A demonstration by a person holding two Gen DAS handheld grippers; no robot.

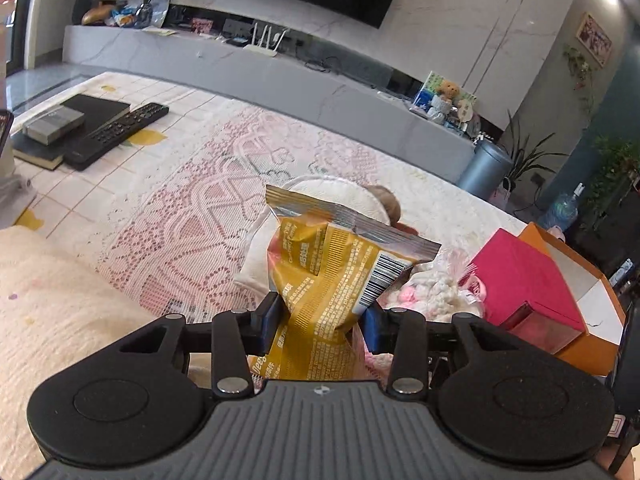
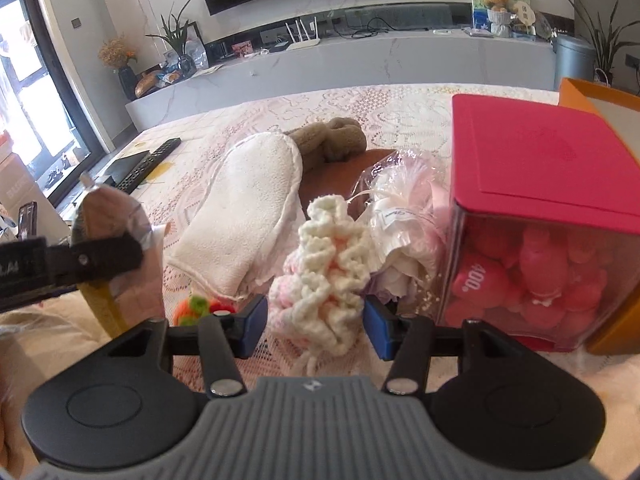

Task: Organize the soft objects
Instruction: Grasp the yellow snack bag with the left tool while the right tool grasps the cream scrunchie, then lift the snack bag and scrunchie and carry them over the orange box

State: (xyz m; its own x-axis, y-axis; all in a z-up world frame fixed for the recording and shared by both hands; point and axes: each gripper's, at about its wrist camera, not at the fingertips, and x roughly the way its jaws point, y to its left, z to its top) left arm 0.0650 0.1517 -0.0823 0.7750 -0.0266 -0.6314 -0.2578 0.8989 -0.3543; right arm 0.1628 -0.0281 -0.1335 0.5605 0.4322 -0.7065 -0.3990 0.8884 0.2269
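My left gripper (image 1: 320, 320) is shut on a yellow snack bag (image 1: 332, 272) and holds it up off the lace-covered table (image 1: 180, 208). The same bag (image 2: 108, 212) shows at the left of the right wrist view. My right gripper (image 2: 316, 320) sits low over the table with a white and pink knitted piece (image 2: 328, 264) filling the gap between its blue pads; both pads touch its sides. Beyond it lie a white fleecy mitt (image 2: 248, 208), a brown plush toy (image 2: 336, 140) and a pink bundle in clear wrap (image 2: 404, 216).
A clear box with a red lid (image 2: 540, 160), full of pink plush, stands at the right against an orange box (image 2: 580, 92). An orange and green pompom (image 2: 200, 306) lies by the mitt. A remote (image 1: 120, 132) and a black book (image 1: 80, 116) lie far left.
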